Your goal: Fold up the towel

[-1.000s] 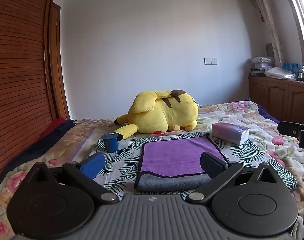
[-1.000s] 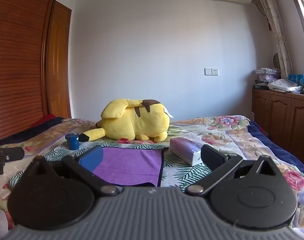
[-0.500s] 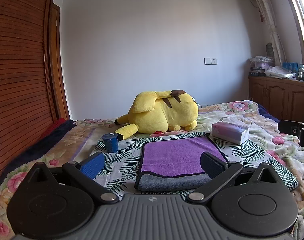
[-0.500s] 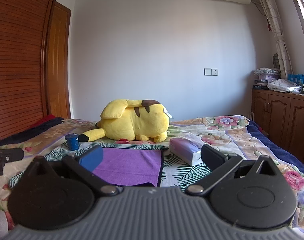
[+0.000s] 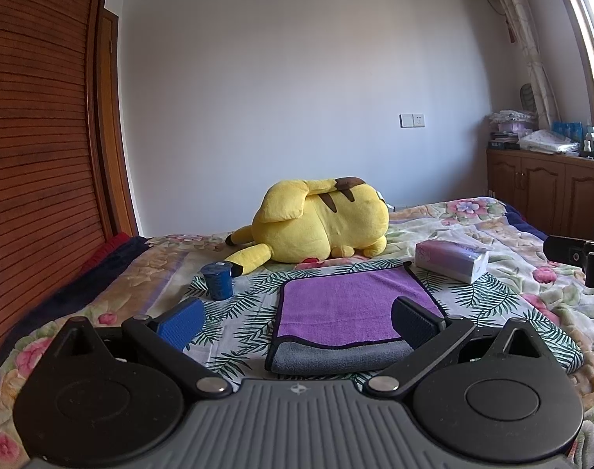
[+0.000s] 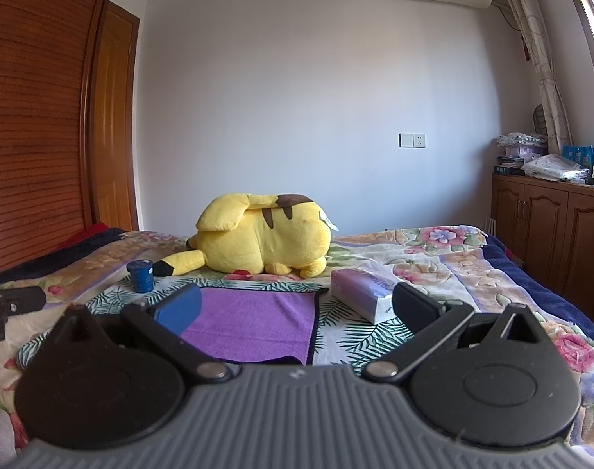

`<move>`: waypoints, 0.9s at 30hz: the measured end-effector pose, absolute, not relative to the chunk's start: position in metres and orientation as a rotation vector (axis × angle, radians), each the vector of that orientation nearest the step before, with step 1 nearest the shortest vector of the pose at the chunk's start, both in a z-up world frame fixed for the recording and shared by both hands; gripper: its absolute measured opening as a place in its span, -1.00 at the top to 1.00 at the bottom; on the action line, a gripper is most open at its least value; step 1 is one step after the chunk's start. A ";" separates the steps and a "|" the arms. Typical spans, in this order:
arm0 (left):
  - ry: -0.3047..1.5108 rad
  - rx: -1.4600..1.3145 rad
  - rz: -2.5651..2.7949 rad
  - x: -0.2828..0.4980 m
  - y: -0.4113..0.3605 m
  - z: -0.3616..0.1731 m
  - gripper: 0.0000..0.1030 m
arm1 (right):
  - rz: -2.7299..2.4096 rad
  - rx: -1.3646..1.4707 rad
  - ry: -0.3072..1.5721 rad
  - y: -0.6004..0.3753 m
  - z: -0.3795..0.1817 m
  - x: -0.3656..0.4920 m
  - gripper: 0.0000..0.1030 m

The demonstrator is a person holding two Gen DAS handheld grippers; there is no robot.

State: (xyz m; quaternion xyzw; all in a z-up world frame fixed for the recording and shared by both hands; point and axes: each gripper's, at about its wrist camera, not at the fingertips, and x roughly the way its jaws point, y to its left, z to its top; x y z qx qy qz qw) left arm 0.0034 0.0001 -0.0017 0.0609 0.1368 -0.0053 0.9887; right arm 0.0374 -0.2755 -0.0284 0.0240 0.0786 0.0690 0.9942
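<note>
we hold both grippers, left gripper (image 5: 297,318) and right gripper (image 6: 297,308), fingers wide open and empty, above the near edge of the folded, plush purple-grey towel (image 5: 351,305) on the bed (image 5: 531,305).

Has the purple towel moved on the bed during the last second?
No. The purple towel keeps its place between the blue cup and the tissue pack in both views.

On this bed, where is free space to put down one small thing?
Bare bedspread lies left of the towel, nearer than the blue cup, and right of the tissue pack toward the cabinets. It is crowded between the plush toy, cup, towel and tissue pack.
</note>
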 end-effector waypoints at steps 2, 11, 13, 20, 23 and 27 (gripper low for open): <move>0.275 0.123 -0.011 0.003 0.000 -0.002 -1.00 | 0.139 0.049 0.158 -0.275 -0.028 0.038 -1.00; 0.274 0.124 -0.011 0.002 0.002 0.000 -1.00 | 0.137 0.047 0.157 -0.275 -0.027 0.037 -1.00; 0.274 0.124 -0.011 0.002 0.002 0.000 -1.00 | 0.138 0.047 0.158 -0.280 -0.025 0.035 -1.00; 0.273 0.125 -0.010 0.002 0.002 0.000 -1.00 | 0.138 0.047 0.157 -0.277 -0.026 0.036 -1.00; 0.275 0.126 -0.011 0.003 0.004 0.002 -1.00 | 0.137 0.047 0.158 -0.276 -0.026 0.037 -1.00; 0.274 0.126 -0.011 0.002 0.005 0.002 -1.00 | 0.137 0.046 0.157 -0.275 -0.026 0.037 -1.00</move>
